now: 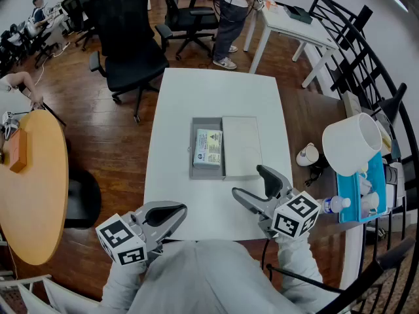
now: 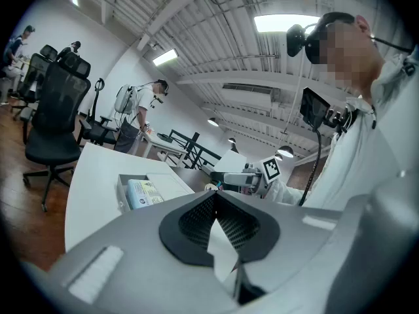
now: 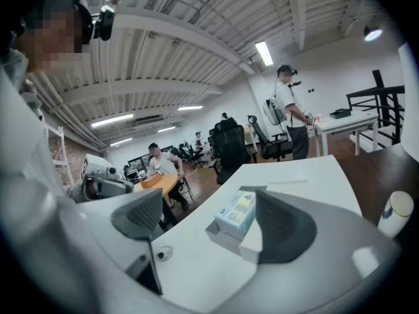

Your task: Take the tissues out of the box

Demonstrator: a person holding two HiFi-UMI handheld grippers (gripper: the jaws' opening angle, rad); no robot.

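Note:
An open grey box (image 1: 195, 170) lies mid-table with a pale blue tissue pack (image 1: 208, 148) inside and its white lid (image 1: 241, 147) alongside on the right. My right gripper (image 1: 249, 180) hovers over the table's near edge, just short of the lid, jaws wide apart and empty. In the right gripper view the tissue pack (image 3: 237, 212) and the box (image 3: 222, 234) show ahead between the pads, apart from them. My left gripper (image 1: 175, 210) is at the near left corner, shut with nothing in it; its pads (image 2: 196, 218) meet, and the pack (image 2: 144, 192) lies far beyond.
The white table (image 1: 216, 90) has bare surface all round the box. A black office chair (image 1: 131, 51) stands at its far left. An orange round table (image 1: 33, 182) is left. At the right are a big white tub (image 1: 350, 142), a blue tray (image 1: 357, 195) and a mug (image 1: 308, 154). A person (image 1: 229, 18) stands beyond.

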